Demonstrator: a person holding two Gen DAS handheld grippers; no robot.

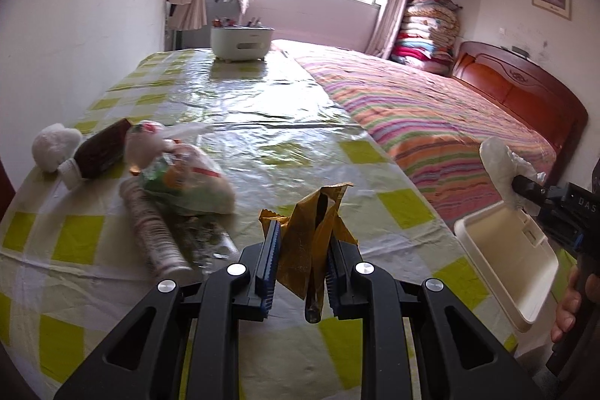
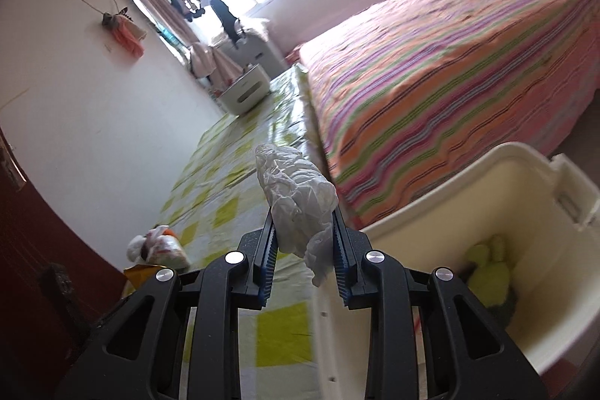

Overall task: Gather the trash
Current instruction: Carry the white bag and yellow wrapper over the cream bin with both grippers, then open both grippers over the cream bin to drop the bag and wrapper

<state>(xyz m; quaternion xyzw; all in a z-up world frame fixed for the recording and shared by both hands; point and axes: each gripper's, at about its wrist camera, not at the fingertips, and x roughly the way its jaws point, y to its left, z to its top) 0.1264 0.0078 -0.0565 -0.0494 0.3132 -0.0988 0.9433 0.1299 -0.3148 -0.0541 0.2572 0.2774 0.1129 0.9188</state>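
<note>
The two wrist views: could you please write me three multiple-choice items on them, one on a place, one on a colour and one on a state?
1. Where is the cream bin?
A. beside the table, by the bed
B. on the bed
C. on the table

2. What colour is the wrapper in the left claw?
A. blue
B. golden brown
C. red

3. What is the right claw doing?
A. standing empty
B. resting in the bin
C. gripping a crumpled white tissue

Key: 1 A, it sits off the table's edge; 2 B, the foil is golden; 3 C, the pads pinch the tissue.
</note>
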